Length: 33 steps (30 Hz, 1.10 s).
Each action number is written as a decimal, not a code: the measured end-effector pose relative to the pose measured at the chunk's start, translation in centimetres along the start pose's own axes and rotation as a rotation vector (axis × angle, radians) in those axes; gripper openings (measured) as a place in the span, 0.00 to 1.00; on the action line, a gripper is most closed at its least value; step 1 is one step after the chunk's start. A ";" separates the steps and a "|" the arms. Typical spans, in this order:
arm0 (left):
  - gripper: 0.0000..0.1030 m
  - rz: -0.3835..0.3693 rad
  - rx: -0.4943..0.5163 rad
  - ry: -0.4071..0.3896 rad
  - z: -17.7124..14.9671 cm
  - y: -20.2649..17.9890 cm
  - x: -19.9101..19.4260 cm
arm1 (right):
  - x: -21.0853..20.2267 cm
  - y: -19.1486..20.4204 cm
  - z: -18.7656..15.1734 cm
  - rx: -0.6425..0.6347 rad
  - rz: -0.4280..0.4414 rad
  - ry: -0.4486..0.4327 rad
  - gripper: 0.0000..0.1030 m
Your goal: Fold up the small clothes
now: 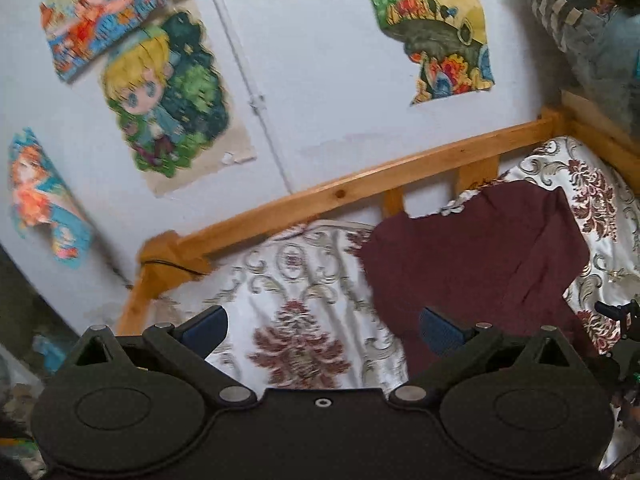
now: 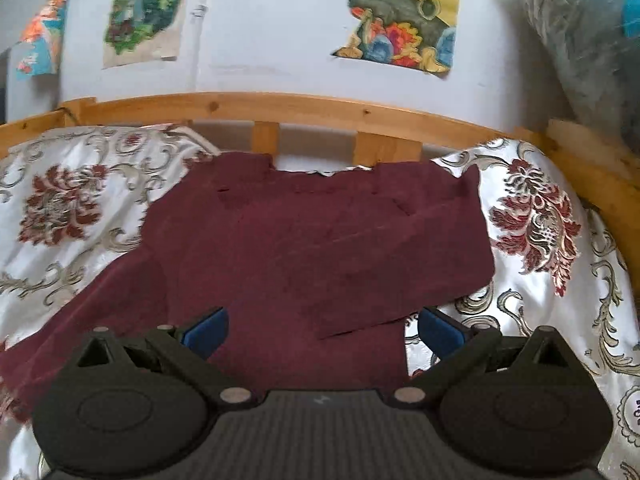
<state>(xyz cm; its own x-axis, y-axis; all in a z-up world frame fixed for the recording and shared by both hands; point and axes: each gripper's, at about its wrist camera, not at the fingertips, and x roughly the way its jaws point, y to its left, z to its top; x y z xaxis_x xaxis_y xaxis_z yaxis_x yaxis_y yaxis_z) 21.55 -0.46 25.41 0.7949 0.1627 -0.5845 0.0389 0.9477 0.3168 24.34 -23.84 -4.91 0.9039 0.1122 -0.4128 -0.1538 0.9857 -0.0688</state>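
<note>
A: Item, hidden parts? Tongs?
B: Left tongs (image 1: pixel 324 324) spread wide, empty; right tongs (image 2: pixel 324 326) equally wide, gripping nothing. Maroon garment (image 2: pixel 320 240): near edge hidden behind the tongs' black bodies.
A: Count?
B: One garment, lying mid-bed, partly folded with a flap overlapping on the right. Posters, four in view, blurred.
A: Materials?
B: Matte, soft cloth on a glossy floral bedspread (image 2: pixel 540 220); pine bed rail (image 2: pixel 300 110) beyond.

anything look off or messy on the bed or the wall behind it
The maroon garment lies spread but askew on the patterned bedspread, one flap folded over at a slant. On the wall, the posters look worn: the landscape poster has torn, ragged edges and the orange-haired poster is peeling.
</note>
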 end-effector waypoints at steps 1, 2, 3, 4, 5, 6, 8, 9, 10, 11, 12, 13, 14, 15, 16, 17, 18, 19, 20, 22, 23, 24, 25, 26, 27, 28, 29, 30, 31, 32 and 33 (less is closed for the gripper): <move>0.99 -0.032 -0.003 -0.003 -0.4 0.0 1.5 | 0.2 -0.2 0.0 0.038 -0.003 0.008 1.00; 0.99 -0.063 0.000 -0.008 -0.8 0.0 3.0 | 0.4 -0.5 0.0 0.093 0.005 0.017 1.00; 0.99 -0.092 0.010 -0.011 -1.3 -0.2 4.7 | 0.5 -0.9 -0.2 0.138 0.009 0.015 1.00; 0.98 -0.122 0.025 -0.011 -1.7 -0.3 6.7 | 0.6 -1.4 -0.3 0.169 0.010 0.006 1.00; 0.97 -0.151 0.039 -0.006 -2.3 -0.5 8.6 | 0.6 -1.7 -0.8 0.193 0.009 -0.011 1.00; 0.96 -0.181 0.055 0.003 -2.8 -0.7 11.0 | 0.6 -2.1 -1.1 0.195 0.008 -0.028 1.00; 0.94 -0.227 0.077 0.018 -3.8 -1.2 15.1 | 1.0 -2.7 -1.8 0.187 0.002 -0.069 1.00; 0.93 -0.250 0.082 0.029 -4.2 -1.3 16.9 | 1.3 -3.0 -2.1 0.184 0.009 -0.071 1.00; 0.91 -0.276 0.073 0.042 -4.6 -1.3 19.1 | 1.7 -3.3 -2.3 0.190 0.017 -0.069 1.00; 0.91 -0.300 0.044 0.054 -4.9 -1.2 21.3 | 2.1 -3.8 -2.6 0.211 0.032 -0.079 1.00; 0.91 -0.323 0.015 0.061 -5.0 -1.1 23.2 | 2.6 -4.2 -2.7 0.234 0.042 -0.076 1.00; 0.91 -0.352 -0.012 0.067 -5.2 -1.2 25.0 | 3.1 -4.5 -2.7 0.257 0.045 -0.069 1.00; 0.91 -0.380 -0.033 0.072 -5.2 -1.3 26.7 | 3.7 -5.0 -2.8 0.291 0.056 -0.070 1.00; 0.90 -0.408 -0.057 0.075 -5.2 -1.5 28.7 | 4.1 -5.3 -2.9 0.314 0.069 -0.075 1.00; 0.87 -0.435 -0.086 0.077 -5.1 -1.6 30.8 | 4.5 -5.4 -3.0 0.324 0.073 -0.074 1.00; 0.83 -0.457 -0.111 0.080 -5.1 -1.8 32.5 | 4.8 -5.6 -3.2 0.332 0.073 -0.069 1.00; 0.81 -0.472 -0.134 0.092 -5.0 -2.0 34.1 | 5.0 -5.9 -3.5 0.346 0.078 -0.060 1.00; 0.73 -0.480 -0.155 0.117 -5.1 -2.2 35.9 | 5.3 -6.0 -3.6 0.360 0.082 -0.050 1.00; 0.58 -0.487 -0.169 0.141 -5.2 -2.4 37.3 | 5.6 -6.2 -3.8 0.373 0.084 -0.034 1.00; 0.32 -0.483 -0.204 0.194 -5.6 -2.5 39.6 | 6.0 -6.3 -4.0 0.380 0.081 -0.018 1.00; 0.27 -0.477 -0.229 0.199 -5.9 -2.3 40.1 | 6.2 -6.3 -4.1 0.380 0.079 -0.013 1.00; 0.22 -0.496 -0.264 0.182 -6.3 -1.9 40.2 | 6.3 -6.3 -4.2 0.378 0.076 -0.010 1.00; 0.12 -0.507 -0.294 0.155 -6.7 -1.3 40.0 | 6.4 -6.1 -4.3 0.375 0.073 -0.007 1.00; 0.09 -0.515 -0.312 0.132 -6.9 -0.9 39.6 | 6.6 -6.0 -4.4 0.372 0.068 -0.003 1.00; 0.09 -0.523 -0.333 0.104 -7.2 -0.4 39.1 | 6.7 -5.8 -4.4 0.366 0.065 -0.001 1.00; 0.08 -0.518 -0.345 0.080 -7.4 0.0 38.7 | 6.7 -5.7 -4.4 0.360 0.063 -0.003 1.00; 0.07 -0.502 -0.342 0.070 -7.5 0.1 38.5 | 6.8 -5.5 -4.3 0.350 0.061 -0.005 1.00; 0.07 -0.477 -0.336 0.061 -7.5 0.2 38.3 | 6.8 -5.3 -4.3 0.343 0.062 -0.007 1.00; 0.07 -0.458 -0.337 0.059 -7.4 0.3 38.4 | 6.7 -5.2 -4.3 0.336 0.063 -0.009 1.00; 0.07 -0.442 -0.340 0.063 -7.4 0.3 38.6 | 6.6 -5.1 -4.2 0.329 0.064 -0.014 1.00; 0.07 -0.426 -0.346 0.070 -7.3 0.3 38.9 | 6.5 -5.1 -4.2 0.327 0.063 -0.018 1.00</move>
<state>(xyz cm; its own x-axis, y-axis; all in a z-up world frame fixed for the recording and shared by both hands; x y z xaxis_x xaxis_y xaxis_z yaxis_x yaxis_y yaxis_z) 48.08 8.15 -2.71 0.7095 -0.2485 -0.6594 0.1381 0.9666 -0.2157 29.35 -28.68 -11.07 0.9041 0.1733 -0.3907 -0.0757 0.9646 0.2528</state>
